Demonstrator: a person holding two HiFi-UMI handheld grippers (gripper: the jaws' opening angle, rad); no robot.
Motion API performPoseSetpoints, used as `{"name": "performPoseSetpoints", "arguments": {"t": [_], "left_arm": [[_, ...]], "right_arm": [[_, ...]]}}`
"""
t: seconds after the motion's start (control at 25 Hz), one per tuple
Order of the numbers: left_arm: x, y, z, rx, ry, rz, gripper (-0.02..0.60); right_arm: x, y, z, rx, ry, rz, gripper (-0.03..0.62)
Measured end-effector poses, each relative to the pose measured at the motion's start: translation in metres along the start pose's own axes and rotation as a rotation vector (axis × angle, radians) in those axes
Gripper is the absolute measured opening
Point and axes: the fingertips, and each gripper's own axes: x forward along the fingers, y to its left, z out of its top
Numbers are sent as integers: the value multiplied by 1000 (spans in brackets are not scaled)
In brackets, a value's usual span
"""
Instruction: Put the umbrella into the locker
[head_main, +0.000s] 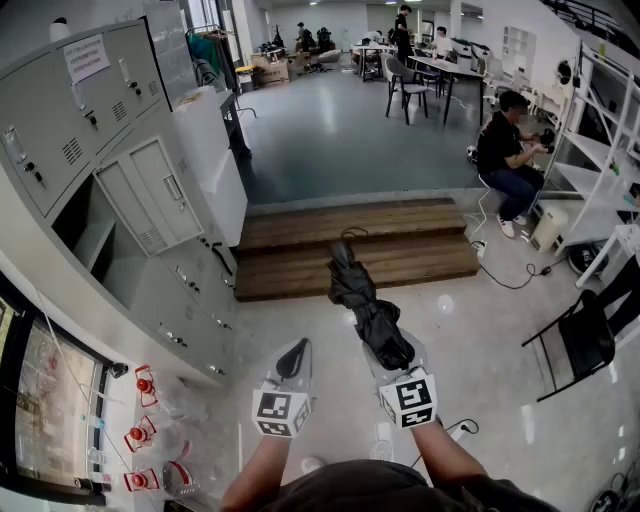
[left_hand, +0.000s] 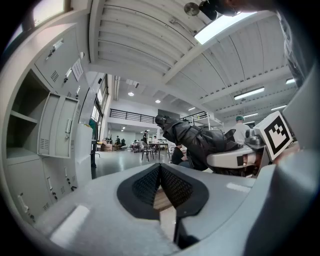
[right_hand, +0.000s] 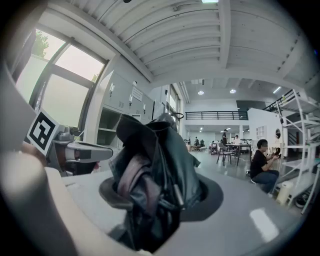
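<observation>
A folded black umbrella (head_main: 362, 300) sticks forward out of my right gripper (head_main: 389, 351), whose jaws are shut on its bunched fabric near the handle end. In the right gripper view the umbrella (right_hand: 155, 167) fills the space between the jaws of the right gripper (right_hand: 160, 197). My left gripper (head_main: 293, 359) is held beside it to the left, shut and empty; its pads (left_hand: 172, 187) meet at the tip. The grey lockers (head_main: 95, 120) stand along the left wall. One compartment (head_main: 88, 236) is open, its door (head_main: 150, 195) swung outward. From the left gripper view the umbrella (left_hand: 196, 141) shows at the right.
A low wooden platform (head_main: 360, 250) with a step lies ahead. A white cabinet (head_main: 212, 160) stands past the lockers. A person sits on a stool (head_main: 508, 160) at the right by white shelving (head_main: 600, 150). A black chair (head_main: 575, 340) and floor cables (head_main: 505, 275) are at the right.
</observation>
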Motion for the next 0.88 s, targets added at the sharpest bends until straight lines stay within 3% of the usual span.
{"name": "performPoseSetpoints", "arguments": {"t": [0.64,0.88], "left_arm": [[-8,-2,-1,-5,-2,2,5],[-25,17,-1,-7,-9,21,5]], "right_arm": [[-4,8,13,56,-53,38,227],[5,29,15,51,-47,47,229]]}}
